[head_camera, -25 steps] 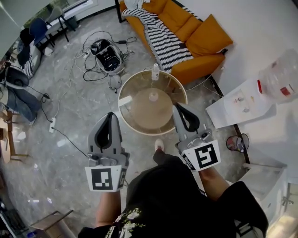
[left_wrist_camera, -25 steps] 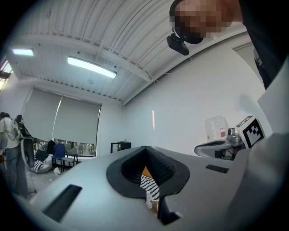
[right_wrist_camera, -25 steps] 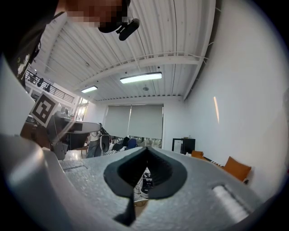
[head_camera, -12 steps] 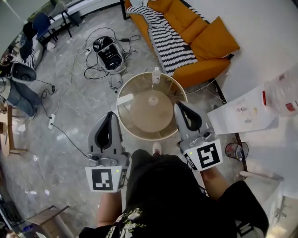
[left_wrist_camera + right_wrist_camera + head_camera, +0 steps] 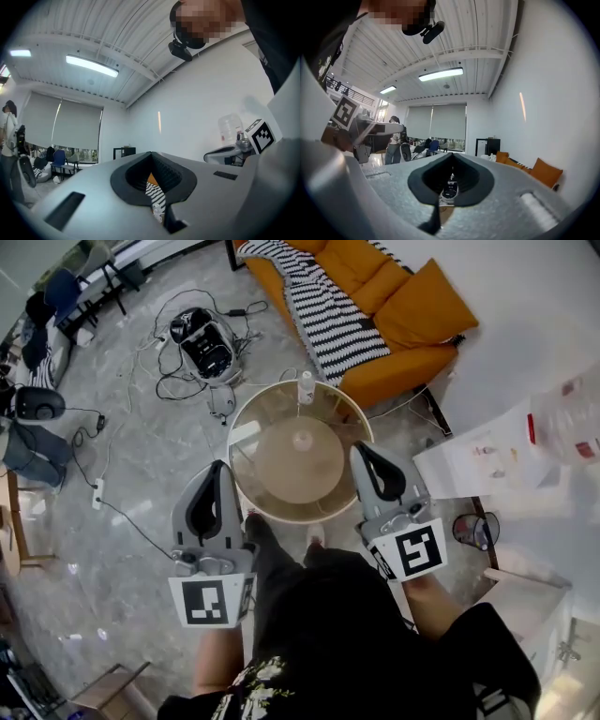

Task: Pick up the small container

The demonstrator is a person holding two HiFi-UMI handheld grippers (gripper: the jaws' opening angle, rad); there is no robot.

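Observation:
A small white container [image 5: 302,439] stands at the middle of a round glass table [image 5: 251,465] in the head view. A clear bottle [image 5: 306,385] stands at the table's far rim. My left gripper [image 5: 218,469] is held up at the table's near left edge, jaws shut and empty. My right gripper [image 5: 360,450] hangs at the near right edge, also shut on nothing. Both are short of the container. In the left gripper view the shut jaws [image 5: 151,155] point level across the room; the right gripper view shows its shut jaws [image 5: 451,155] the same way.
An orange sofa [image 5: 412,310] with a striped blanket [image 5: 328,320] stands behind the table. An open case [image 5: 204,343] with cables lies on the floor at the far left. A white water dispenser [image 5: 478,460] and a small bin [image 5: 472,529] are at the right.
The person has stepped closer to the table, one leg now forward at its near left edge. Both grippers keep their pose and stay shut.

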